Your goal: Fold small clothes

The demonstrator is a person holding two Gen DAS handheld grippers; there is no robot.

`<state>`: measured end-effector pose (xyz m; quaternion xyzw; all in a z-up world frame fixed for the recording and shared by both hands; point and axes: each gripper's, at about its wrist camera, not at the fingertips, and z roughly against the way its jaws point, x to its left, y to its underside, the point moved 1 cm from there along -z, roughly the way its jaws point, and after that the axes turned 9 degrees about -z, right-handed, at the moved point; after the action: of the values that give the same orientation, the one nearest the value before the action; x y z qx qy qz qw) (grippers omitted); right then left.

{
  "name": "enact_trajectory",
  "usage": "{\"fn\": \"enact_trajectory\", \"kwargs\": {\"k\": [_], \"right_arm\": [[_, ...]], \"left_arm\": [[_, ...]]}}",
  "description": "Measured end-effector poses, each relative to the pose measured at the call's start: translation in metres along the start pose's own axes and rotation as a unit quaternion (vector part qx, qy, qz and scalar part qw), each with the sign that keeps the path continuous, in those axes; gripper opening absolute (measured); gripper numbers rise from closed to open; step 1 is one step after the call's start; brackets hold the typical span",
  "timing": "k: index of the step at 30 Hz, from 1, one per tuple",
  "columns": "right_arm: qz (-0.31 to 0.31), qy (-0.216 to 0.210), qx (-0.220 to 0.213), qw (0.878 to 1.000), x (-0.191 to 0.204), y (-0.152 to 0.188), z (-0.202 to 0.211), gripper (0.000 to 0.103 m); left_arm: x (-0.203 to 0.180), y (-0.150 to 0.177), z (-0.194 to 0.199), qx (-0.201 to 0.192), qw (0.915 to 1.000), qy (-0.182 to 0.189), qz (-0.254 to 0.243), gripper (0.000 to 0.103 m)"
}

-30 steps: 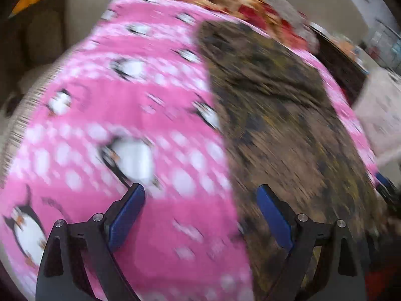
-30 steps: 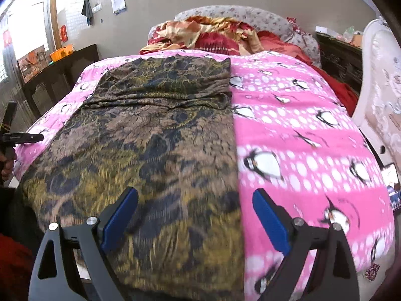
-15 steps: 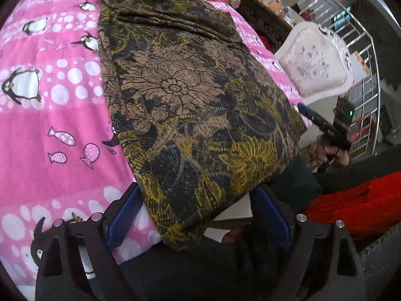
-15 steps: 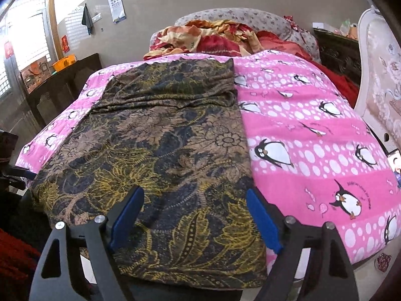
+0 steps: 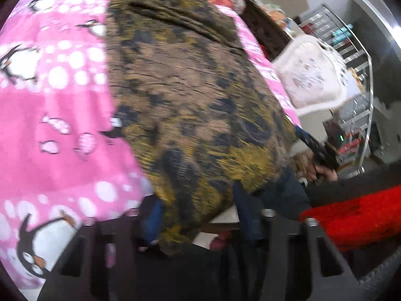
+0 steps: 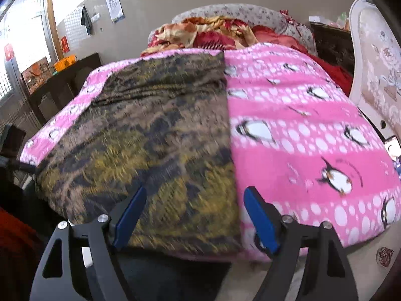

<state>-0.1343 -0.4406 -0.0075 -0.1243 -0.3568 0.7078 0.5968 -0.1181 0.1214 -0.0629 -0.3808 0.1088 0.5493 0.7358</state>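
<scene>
Since half a second ago the left tongs (image 5: pixel 198 213) have just been closing around the near left corner of the patterned cloth (image 5: pixel 190 95), which now sits between the blue pads; blur hides whether they press it yet. Meanwhile the right tongs (image 6: pixel 194 215) have just been narrowing slightly but stand wide apart, straddling the cloth's near right edge without pinching it. Spread flat, the cloth runs lengthwise down the bed, its near hem draped over the foot edge. Beside it, the pink penguin blanket (image 6: pixel 300 130) lies bare. A white padded chair (image 6: pixel 376 62) stands close along that side.
</scene>
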Motion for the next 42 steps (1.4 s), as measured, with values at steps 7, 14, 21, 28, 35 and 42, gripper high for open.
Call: {"fn": "enact_trajectory", "kwargs": {"k": [7, 14, 21, 28, 35, 42], "right_arm": [[-0.006, -0.030, 0.010, 0.999, -0.011, 0.008, -0.005, 0.075], [-0.058, -0.137, 0.043, 0.988, -0.029, -0.007, -0.022, 0.058], [-0.102, -0.163, 0.046, 0.980, -0.043, -0.002, -0.028, 0.044], [-0.130, -0.158, 0.056, 0.977, -0.053, -0.001, -0.034, 0.025], [-0.113, -0.223, 0.023, 0.968, -0.043, -0.011, 0.005, 0.003], [-0.078, -0.284, -0.022, 0.955, -0.014, -0.023, 0.060, 0.003]], "left_arm": [[-0.010, 0.002, -0.001, 0.012, 0.9996, -0.007, -0.024, 0.022], [-0.008, 0.004, 0.000, 0.007, 0.9998, -0.004, -0.020, 0.024], [-0.009, 0.007, 0.000, -0.005, 0.9999, 0.005, -0.008, 0.027], [0.003, 0.003, 0.007, -0.027, 0.9992, -0.013, 0.027, 0.000], [-0.004, -0.006, 0.041, -0.093, 0.9950, 0.020, 0.032, 0.000], [-0.023, -0.009, 0.077, -0.132, 0.9893, 0.063, -0.001, 0.000]]}}
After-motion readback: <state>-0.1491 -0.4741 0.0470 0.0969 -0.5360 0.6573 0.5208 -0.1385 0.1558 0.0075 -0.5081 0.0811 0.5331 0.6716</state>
